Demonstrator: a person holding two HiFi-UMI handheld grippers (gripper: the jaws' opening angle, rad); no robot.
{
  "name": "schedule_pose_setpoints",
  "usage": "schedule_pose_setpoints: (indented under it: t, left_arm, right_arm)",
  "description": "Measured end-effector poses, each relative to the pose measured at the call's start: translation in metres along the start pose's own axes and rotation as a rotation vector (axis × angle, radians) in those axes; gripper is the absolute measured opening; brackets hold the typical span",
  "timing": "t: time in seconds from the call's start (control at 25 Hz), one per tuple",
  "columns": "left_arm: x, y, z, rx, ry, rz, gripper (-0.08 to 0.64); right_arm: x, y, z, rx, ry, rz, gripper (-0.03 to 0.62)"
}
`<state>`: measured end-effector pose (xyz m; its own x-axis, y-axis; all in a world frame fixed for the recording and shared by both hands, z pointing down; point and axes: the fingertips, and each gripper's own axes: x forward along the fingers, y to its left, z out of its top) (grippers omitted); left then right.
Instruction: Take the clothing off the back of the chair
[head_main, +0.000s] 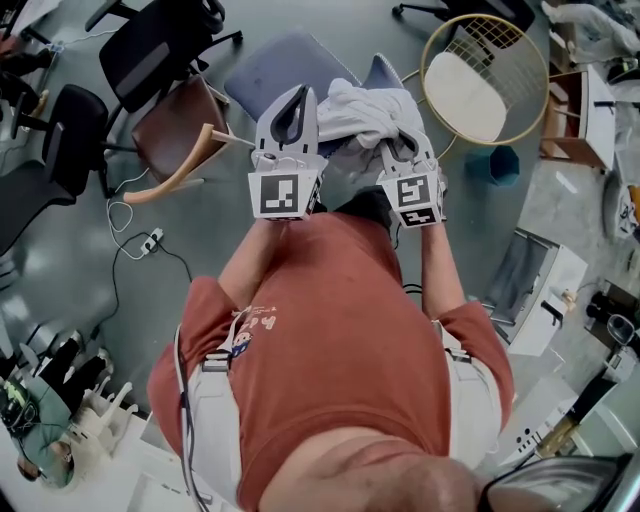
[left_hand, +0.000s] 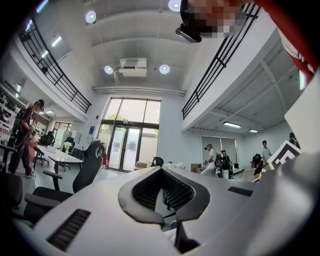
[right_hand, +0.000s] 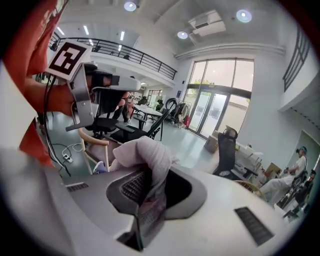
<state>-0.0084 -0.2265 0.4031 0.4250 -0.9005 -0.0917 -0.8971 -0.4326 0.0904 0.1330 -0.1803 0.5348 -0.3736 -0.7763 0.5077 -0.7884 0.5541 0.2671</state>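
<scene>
No readable text, shirt print (head_main: 265, 322) too small (cube markers (head_main: 283, 195) are patterns only)

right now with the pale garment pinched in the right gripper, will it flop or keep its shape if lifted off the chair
Probably floppy: the pale crumpled fabric garment bunches and drapes over the fingers of the right gripper. Likely light, since a single pinch holds a fold of it. It may trail or snag on the grey-blue padded chair beneath it.

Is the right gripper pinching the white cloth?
Yes, the right gripper has its jaws closed on a fold of the pale clothing, which bunches up above them.
</scene>
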Motion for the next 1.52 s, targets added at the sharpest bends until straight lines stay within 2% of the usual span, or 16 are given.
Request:
schedule_pose_setpoints:
  t: [0.28,0.68,0.8,0.96,1.4,1.52]
  left_arm:
    - [0.006,-0.001,0.019,0.010,-0.034,-0.011,0.014]
    - [0.014,-0.009,0.055,0.006,-0.084,-0.023,0.014]
    - [0.016,-0.011,0.071,-0.009,-0.103,-0.040,0.014]
    - [0.017,-0.015,0.089,0.018,-0.110,-0.041,0.014]
    - [0.021,-0.013,0.127,0.105,-0.120,-0.048,0.014]
    - [0.022,-0.013,0.139,0.097,-0.139,-0.052,0.014]
  right_arm:
    - [-0.019,-0.030,0.033,0.115,-0.101,-0.064,0.075]
    - [-0.067,-0.081,0.087,0.128,-0.258,-0.202,0.075]
    - [-0.080,-0.092,0.102,0.167,-0.304,-0.220,0.075]
    - [-0.105,-0.110,0.121,0.215,-0.371,-0.278,0.075]
    - [-0.179,-0.143,0.196,0.193,-0.588,-0.474,0.075]
    - [-0.199,-0.150,0.211,0.195,-0.639,-0.536,0.076]
